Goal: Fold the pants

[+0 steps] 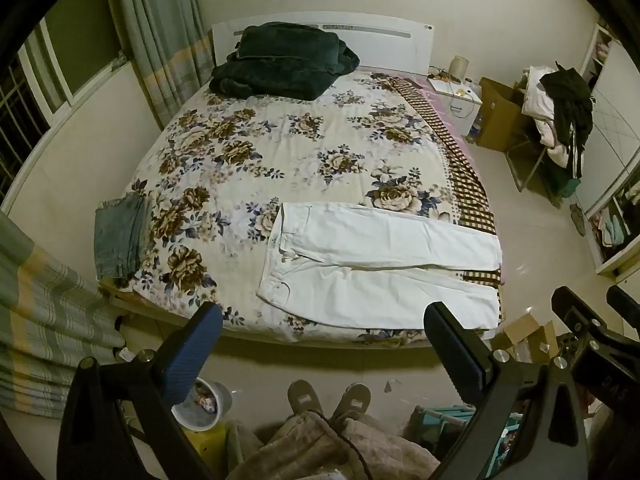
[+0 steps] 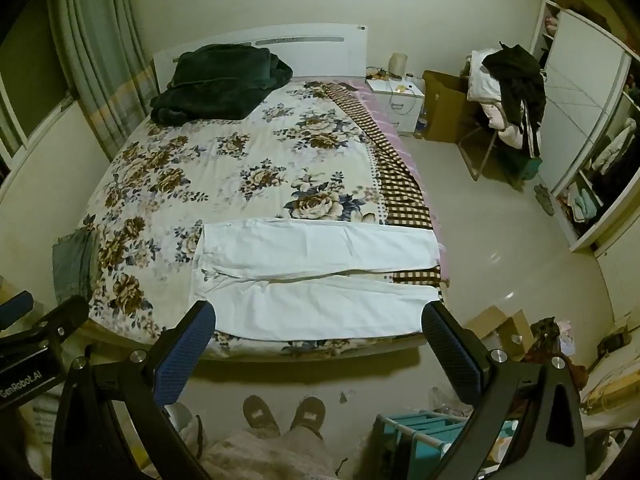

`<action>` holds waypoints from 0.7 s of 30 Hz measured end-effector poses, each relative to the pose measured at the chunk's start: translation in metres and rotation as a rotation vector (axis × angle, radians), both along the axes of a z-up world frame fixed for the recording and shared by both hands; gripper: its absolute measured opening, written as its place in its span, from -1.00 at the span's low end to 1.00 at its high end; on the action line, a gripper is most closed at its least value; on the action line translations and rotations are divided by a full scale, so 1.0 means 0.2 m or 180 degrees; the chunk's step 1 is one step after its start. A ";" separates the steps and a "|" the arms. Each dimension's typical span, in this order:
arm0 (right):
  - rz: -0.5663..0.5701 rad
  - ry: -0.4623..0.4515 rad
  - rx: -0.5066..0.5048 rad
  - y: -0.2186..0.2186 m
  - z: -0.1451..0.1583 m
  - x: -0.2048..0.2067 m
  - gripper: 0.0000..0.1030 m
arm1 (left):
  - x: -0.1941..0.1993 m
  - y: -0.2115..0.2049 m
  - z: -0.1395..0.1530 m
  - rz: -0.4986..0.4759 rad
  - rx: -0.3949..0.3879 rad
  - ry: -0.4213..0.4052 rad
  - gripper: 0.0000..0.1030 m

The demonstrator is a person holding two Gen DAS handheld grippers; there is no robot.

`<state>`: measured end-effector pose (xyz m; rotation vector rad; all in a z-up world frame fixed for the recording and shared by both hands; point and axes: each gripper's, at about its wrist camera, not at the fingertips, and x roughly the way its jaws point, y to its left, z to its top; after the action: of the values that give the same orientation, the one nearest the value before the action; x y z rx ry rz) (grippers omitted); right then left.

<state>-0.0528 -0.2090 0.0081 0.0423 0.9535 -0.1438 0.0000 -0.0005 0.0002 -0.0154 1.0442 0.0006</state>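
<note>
White pants [image 1: 372,268] lie spread flat on the near end of the floral bed [image 1: 256,152], waist to the left, both legs running right to the bed's edge. They also show in the right wrist view [image 2: 316,276]. My left gripper [image 1: 324,316] is open and empty, held above the floor in front of the bed's foot. My right gripper [image 2: 320,316] is open and empty too, held beside it; its body shows at the right edge of the left wrist view [image 1: 592,320].
Folded grey-blue jeans [image 1: 120,236] lie at the bed's near left corner. A dark green blanket [image 1: 284,60] sits by the headboard. A nightstand [image 2: 396,100], cardboard boxes [image 2: 444,104], a clothes-piled chair [image 2: 508,92] and a wardrobe [image 2: 592,120] stand right. My slippered feet [image 2: 284,412] are below.
</note>
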 end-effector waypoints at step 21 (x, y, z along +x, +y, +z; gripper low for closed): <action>0.0036 0.0019 0.0005 0.05 -0.01 0.02 1.00 | 0.00 0.00 0.00 0.0002 -0.0018 0.0000 1.00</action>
<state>-0.0489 -0.1995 0.0069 0.0380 0.9598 -0.1329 0.0000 -0.0002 0.0000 -0.0207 1.0441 -0.0018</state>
